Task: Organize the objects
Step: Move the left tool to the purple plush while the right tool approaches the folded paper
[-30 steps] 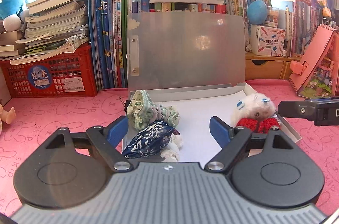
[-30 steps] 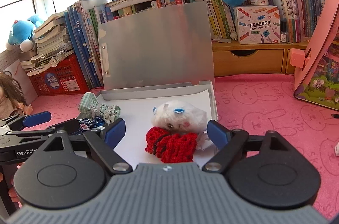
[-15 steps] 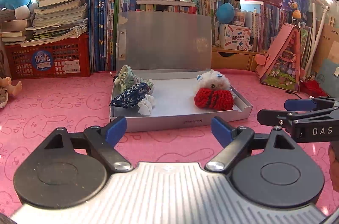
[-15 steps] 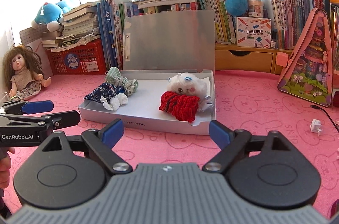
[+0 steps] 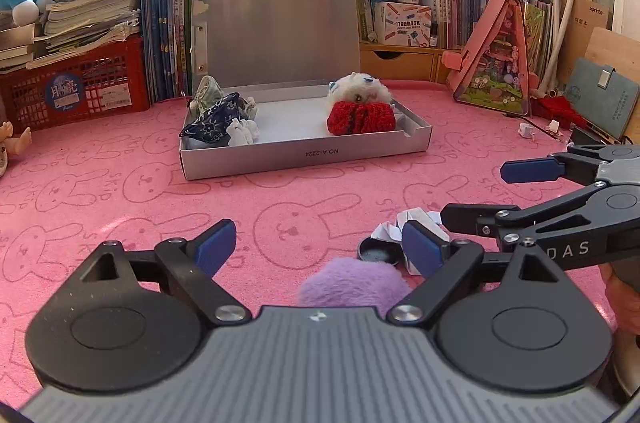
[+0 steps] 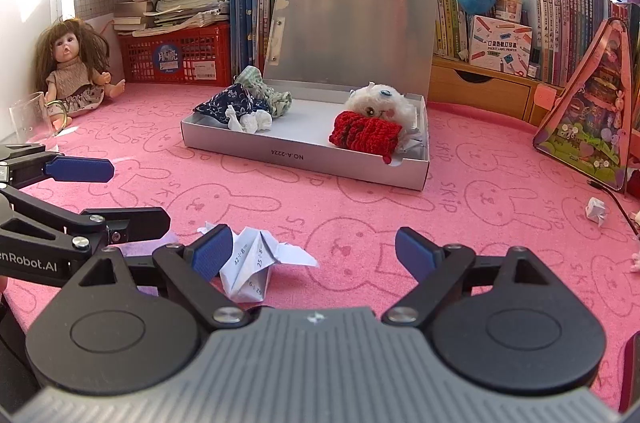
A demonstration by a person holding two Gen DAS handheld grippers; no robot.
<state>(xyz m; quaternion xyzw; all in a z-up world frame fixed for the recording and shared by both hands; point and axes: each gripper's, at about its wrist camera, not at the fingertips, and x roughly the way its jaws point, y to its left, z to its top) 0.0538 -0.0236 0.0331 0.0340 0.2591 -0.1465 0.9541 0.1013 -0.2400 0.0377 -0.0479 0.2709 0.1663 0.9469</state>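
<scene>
Two grippers, left gripper (image 5: pixel 316 249) and right gripper (image 6: pixel 314 253), both released, one grey box (image 6: pixel 304 153), two cloth bundles (image 6: pixel 248 101)

- The grey box (image 6: pixel 304 153) carries "NO.A-2224" on its front wall (printed upside down).
- Crumpled paper (image 6: pixel 256 263) in front of the box shows sums, "42÷8=" among them.
- The pink mat (image 6: pixel 400 207) around the box repeats "SKIP".
- The left gripper (image 6: pixel 80 197), left of the box, reads "enRobot.AI" (start cut off).
- The right gripper (image 5: pixel 472 193), right of the box, reads "DAS".
</scene>
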